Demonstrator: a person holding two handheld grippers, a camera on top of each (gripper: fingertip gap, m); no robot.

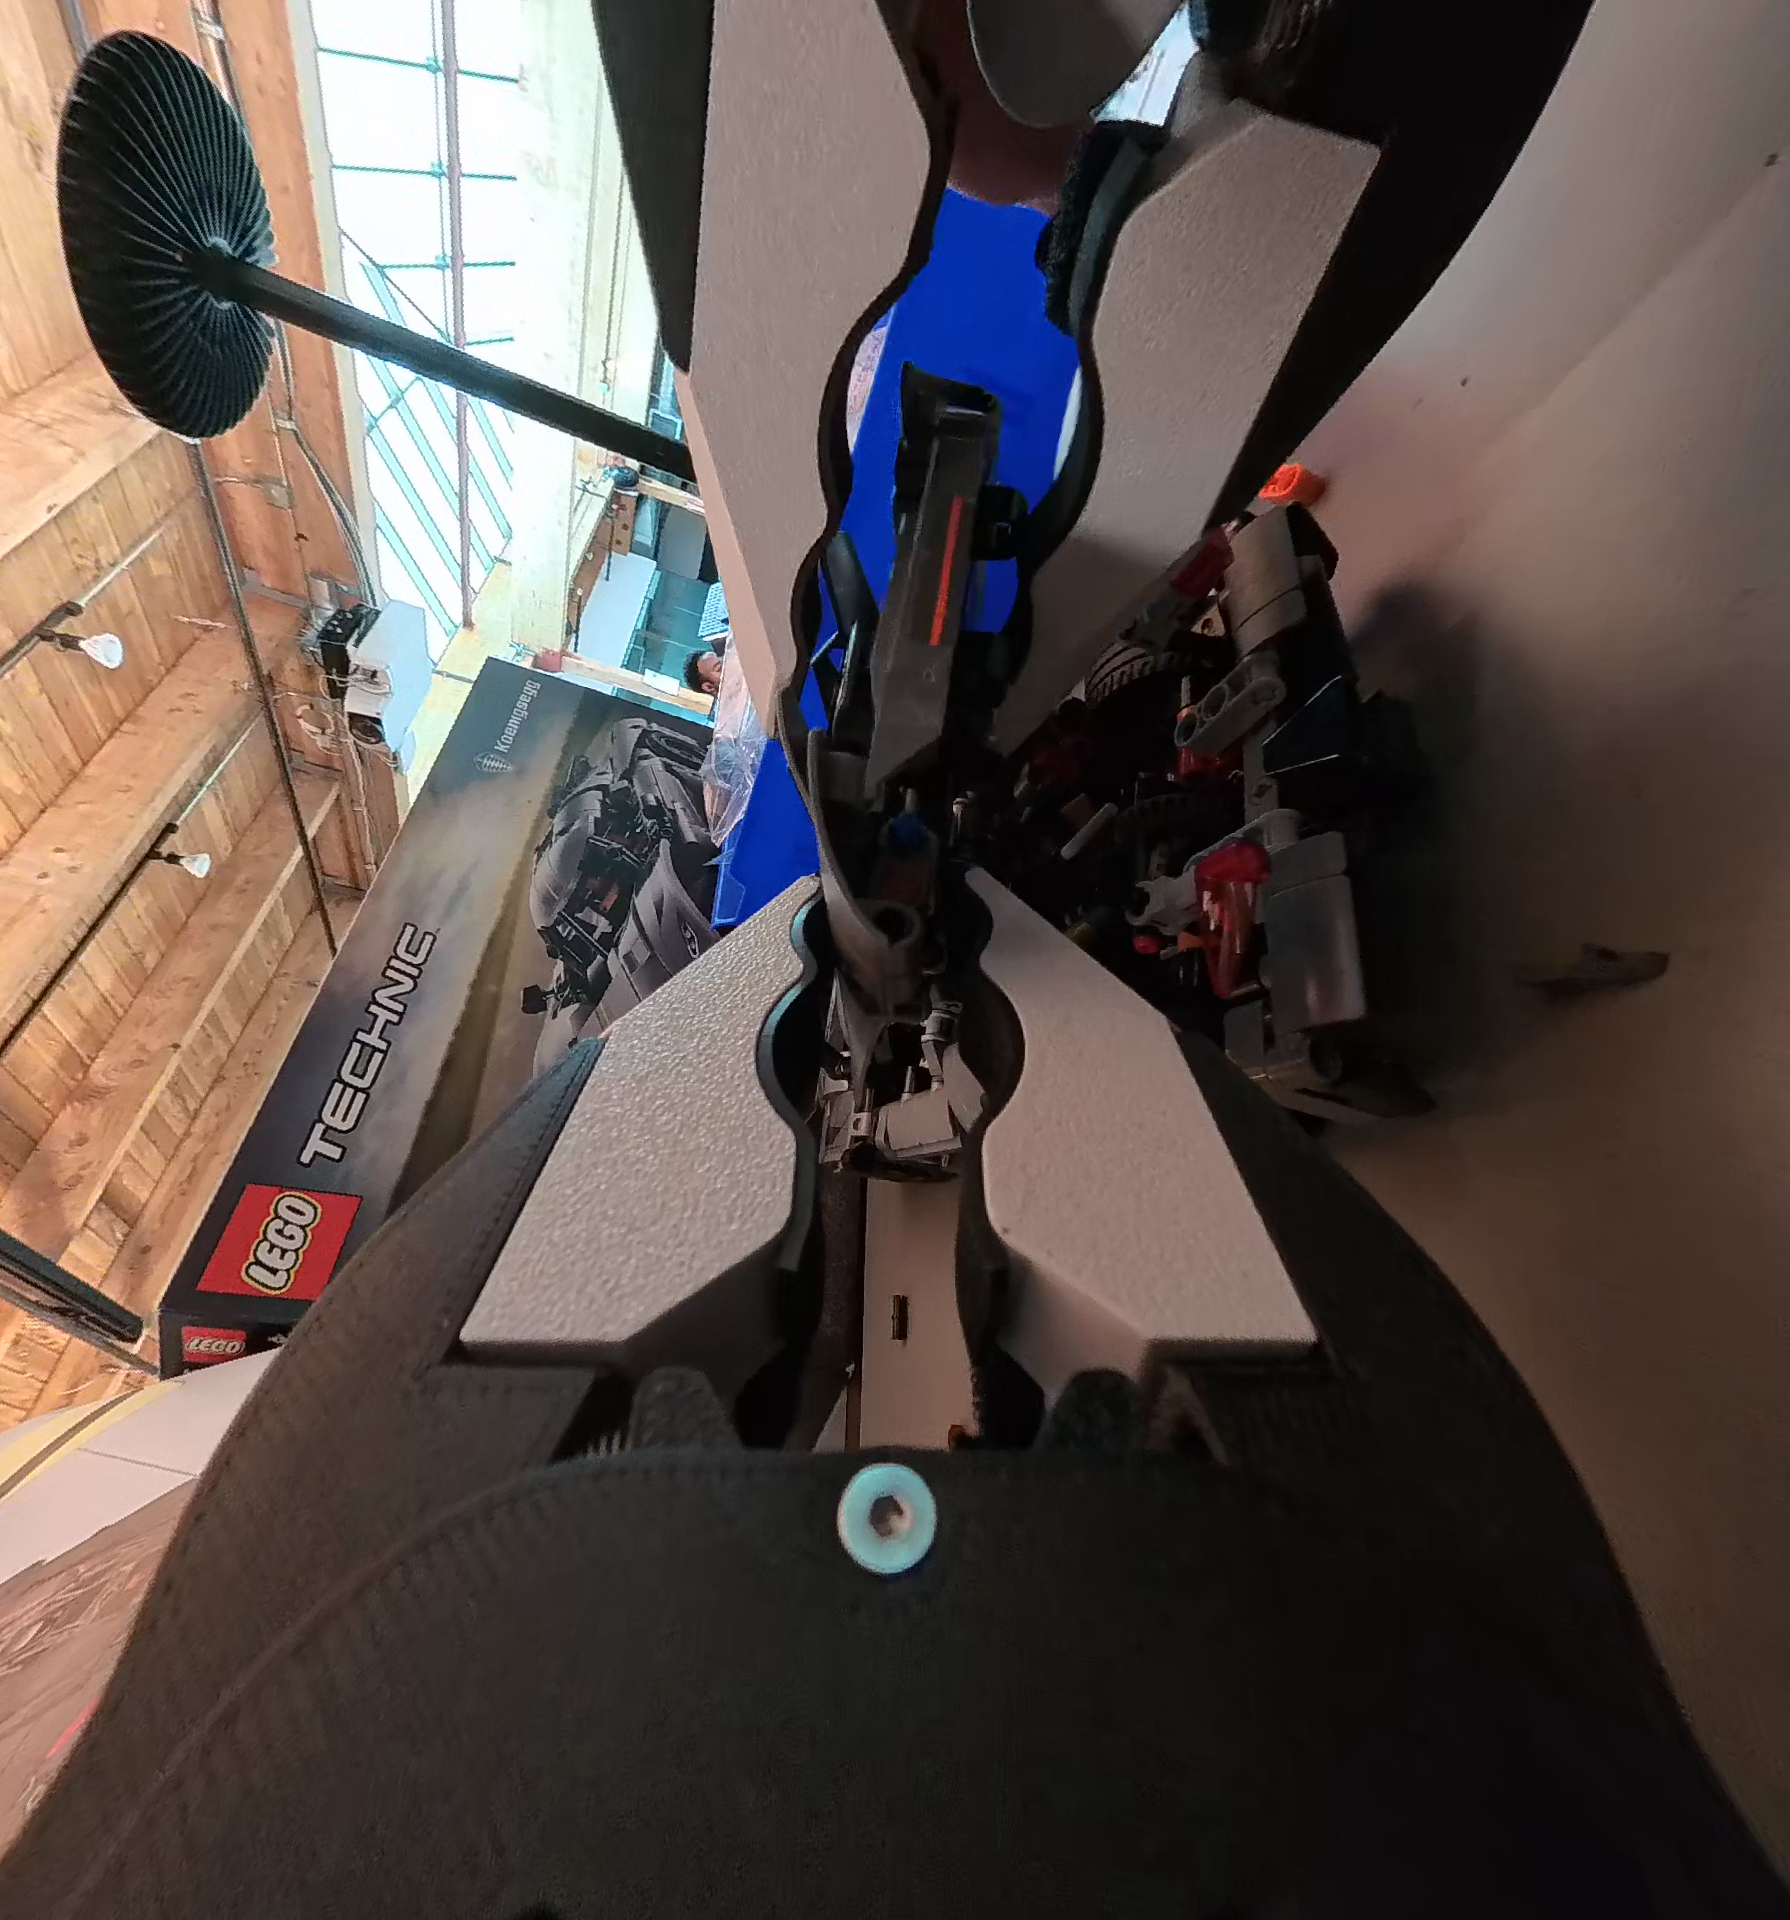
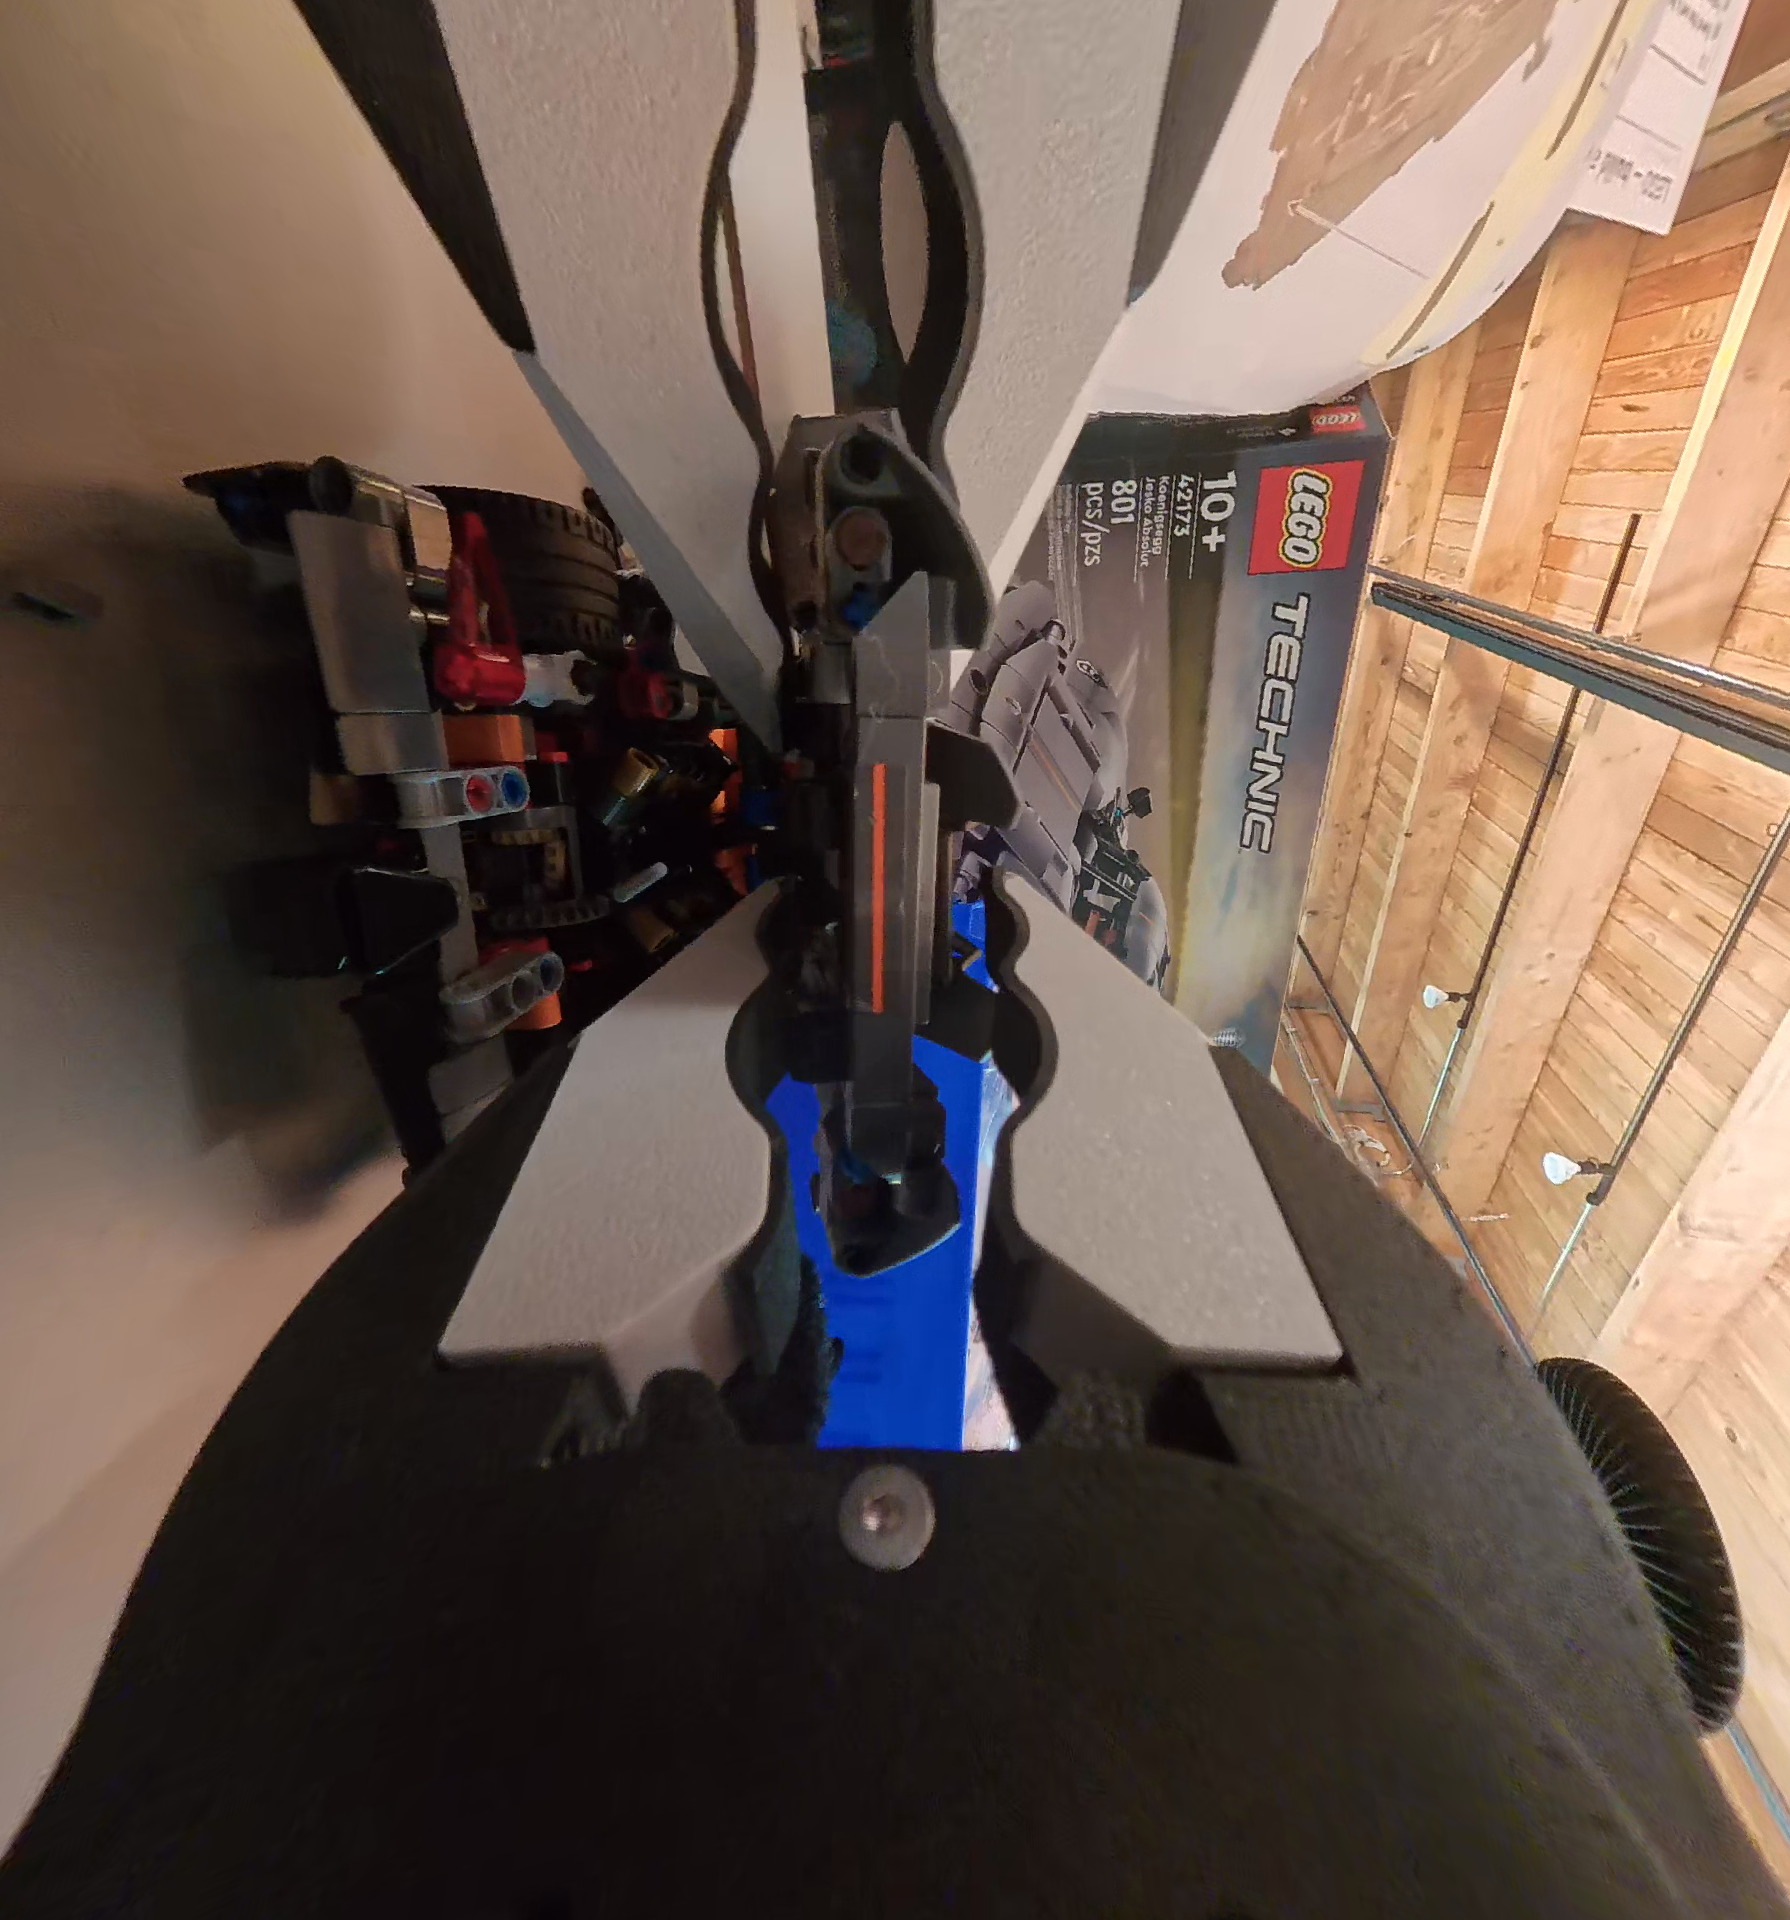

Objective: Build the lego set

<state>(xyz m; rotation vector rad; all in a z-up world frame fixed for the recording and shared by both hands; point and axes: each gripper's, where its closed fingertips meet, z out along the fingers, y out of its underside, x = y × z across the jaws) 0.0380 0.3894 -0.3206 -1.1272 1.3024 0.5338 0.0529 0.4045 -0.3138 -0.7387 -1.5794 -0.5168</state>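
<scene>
A long dark grey lego sub-assembly with an orange stripe (image 1: 932, 582) (image 2: 886, 883) hangs in the air between my two grippers, which face each other. My left gripper (image 1: 886, 904) is shut on its light grey end. My right gripper (image 2: 886, 894) is shut on its striped middle, and the dark end reaches back between the fingers. Each gripper also shows in the other's view: the right (image 1: 901, 717), the left (image 2: 870, 644). The partly built car model (image 1: 1234, 831) (image 2: 475, 779) lies on the white table (image 1: 1597, 623) (image 2: 143, 312) just beyond the held piece.
The lego set box (image 1: 403, 1039) (image 2: 1234, 675) stands at the table's far side by a blue bin (image 1: 974, 312) (image 2: 891, 1351). A small grey part (image 1: 1597, 966) (image 2: 18, 603) and an orange part (image 1: 1291, 483) lie loose on the table. A black ribbed disc on a pole (image 1: 164, 229) (image 2: 1649, 1538) stands nearby. The grippers are tip to tip, or close to it.
</scene>
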